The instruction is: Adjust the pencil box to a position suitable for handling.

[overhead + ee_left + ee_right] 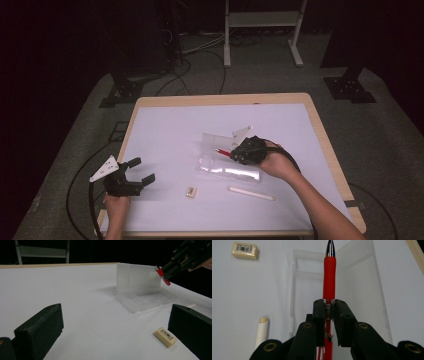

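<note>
From the high view, your right gripper [235, 152] hangs over the open clear plastic pencil case [227, 159] near the middle of the white-topped table [165, 125], with the red pen [223, 152] pinched in its jaws and pointing left. Your left gripper [141, 171] rests near the table's front left edge with its jaws spread and nothing between them. A small cream eraser [191, 191] and a white stick [251, 193] lie in front of the case.

In the left gripper view, your own two black jaws stand wide apart over bare table. The eraser [166, 337] lies just beside the right-hand jaw. Farther off, the case [143, 288] stands with its lid upright, and your right gripper [167, 272] holds the pen [162, 275] slanting down above it.

In the right gripper view, your jaws are pressed onto the pen [329, 280] just behind its red grip; its metal tip points out over the case [362, 295]. The eraser [245, 250] and the white stick [262, 332] lie to the left.
</note>
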A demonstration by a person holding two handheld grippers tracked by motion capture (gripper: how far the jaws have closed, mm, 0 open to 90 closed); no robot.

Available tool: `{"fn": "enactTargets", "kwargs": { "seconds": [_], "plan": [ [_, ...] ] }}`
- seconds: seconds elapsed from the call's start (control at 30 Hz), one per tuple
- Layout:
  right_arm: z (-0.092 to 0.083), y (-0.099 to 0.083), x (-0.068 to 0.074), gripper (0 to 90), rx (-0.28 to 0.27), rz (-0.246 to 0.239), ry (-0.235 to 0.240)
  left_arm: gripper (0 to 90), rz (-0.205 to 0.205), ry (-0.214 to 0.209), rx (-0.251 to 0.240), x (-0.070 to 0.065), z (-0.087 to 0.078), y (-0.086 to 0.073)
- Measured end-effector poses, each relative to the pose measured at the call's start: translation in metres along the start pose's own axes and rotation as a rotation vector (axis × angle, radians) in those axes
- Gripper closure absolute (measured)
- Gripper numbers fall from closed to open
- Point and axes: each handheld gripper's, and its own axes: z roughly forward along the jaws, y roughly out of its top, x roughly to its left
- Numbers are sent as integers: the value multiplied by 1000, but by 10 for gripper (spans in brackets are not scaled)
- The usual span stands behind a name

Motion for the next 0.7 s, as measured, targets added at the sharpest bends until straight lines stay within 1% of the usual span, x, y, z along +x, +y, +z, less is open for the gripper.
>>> {"fn": "enactTargets", "kwargs": {
  "seconds": [0.1, 0.2, 0.33, 0.6, 0.7],
  "plan": [
    [4, 0, 0, 788, 15, -2, 7, 0, -5, 0, -3, 0, 0, 0],
    [9, 0, 0, 788, 28, -4, 10, 0, 1, 0, 2, 0, 0, 0],
    [14, -1, -1, 788, 44, -9, 14, 0, -2, 0, -1, 0, 0, 0],
    [24, -5, -2, 788, 61, 5, 22, 0, -2, 0, -1, 0, 0, 0],
    [28, -8, -2, 788, 67, 3, 24, 0, -2, 0, 2, 0, 0, 0]
  ]
}}
